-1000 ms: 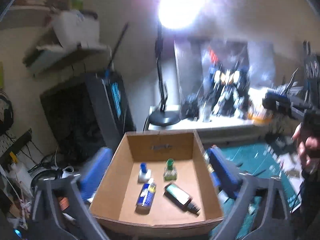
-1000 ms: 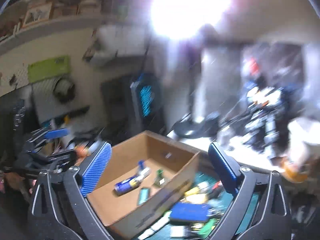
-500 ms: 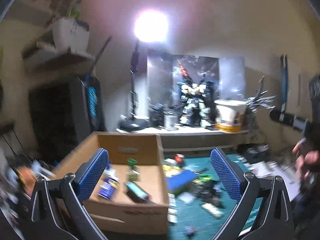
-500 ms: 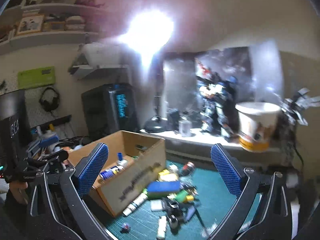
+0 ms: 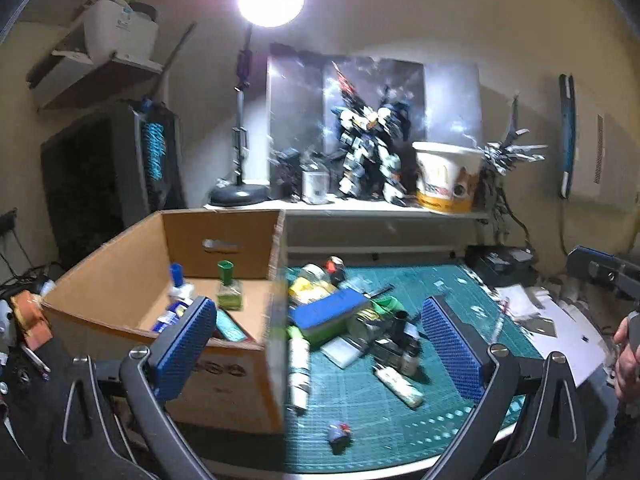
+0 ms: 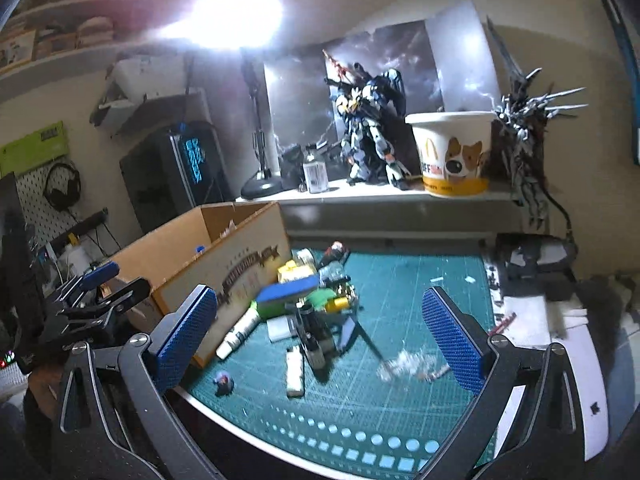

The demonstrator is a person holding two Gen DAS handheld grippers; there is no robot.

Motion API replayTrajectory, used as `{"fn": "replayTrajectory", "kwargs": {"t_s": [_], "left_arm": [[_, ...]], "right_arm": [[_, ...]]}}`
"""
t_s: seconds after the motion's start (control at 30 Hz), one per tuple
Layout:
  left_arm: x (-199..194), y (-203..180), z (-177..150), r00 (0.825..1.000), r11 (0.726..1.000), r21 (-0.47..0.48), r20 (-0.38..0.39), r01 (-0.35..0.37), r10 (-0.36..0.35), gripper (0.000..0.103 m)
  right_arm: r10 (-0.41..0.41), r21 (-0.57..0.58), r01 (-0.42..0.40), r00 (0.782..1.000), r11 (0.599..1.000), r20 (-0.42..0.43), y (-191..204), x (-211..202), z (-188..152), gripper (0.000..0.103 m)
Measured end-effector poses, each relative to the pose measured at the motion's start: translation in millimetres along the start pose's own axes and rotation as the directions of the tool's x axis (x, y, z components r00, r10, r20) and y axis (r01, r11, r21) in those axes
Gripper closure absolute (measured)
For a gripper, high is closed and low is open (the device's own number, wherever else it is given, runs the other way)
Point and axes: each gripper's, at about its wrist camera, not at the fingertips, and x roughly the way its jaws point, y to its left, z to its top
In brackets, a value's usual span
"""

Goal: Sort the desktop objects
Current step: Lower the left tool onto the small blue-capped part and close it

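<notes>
Both grippers, left (image 5: 320,344) and right (image 6: 320,344), hang spread and empty; we'd approach the clutter (image 6: 312,312) at twelve o'clock, singling one piece.

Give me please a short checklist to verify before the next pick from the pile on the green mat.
1. Left tongs open and holding nothing: ok.
2. Right tongs open and holding nothing: ok.
3. Brown cardboard box upright with free room inside: ok.
4. Items left to sort on the green cutting mat: ok, for example the blue flat sponge block and the white tube.
5. White tube lies apart from the box wall: cannot tell, it is very near.
6. Small round purple item lies alone, easy to reach: ok.
</notes>
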Motion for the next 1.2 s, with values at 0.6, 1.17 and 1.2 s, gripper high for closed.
{"fn": "replayTrajectory", "kwargs": {"t_s": [0.6, 1.17, 1.2], "left_arm": [[10.3, -40.9, -72.6, 0.994, 0.995, -0.028, -0.046, 0.100, -0.101, 0.000], [66.0, -7.8, -135.4, 0.992, 0.990, -0.129, -0.103, 0.053, -0.066, 0.000], [67.2, -7.0, -135.3, 0.992, 0.988, -0.140, -0.101, 0.064, -0.078, 0.001]], "right_arm": [[-0.035, -0.017, 0.034, 0.997, 0.999, -0.065, -13.2, 9.7, -8.3, 0.000], [0.020, -0.017, -0.024, 0.978, 1.000, -0.206, -24.4, 62.2, -32.1, 0.000], [0.024, -0.012, -0.027, 0.977, 1.000, -0.212, -25.8, 64.4, -33.6, 0.000]]}}
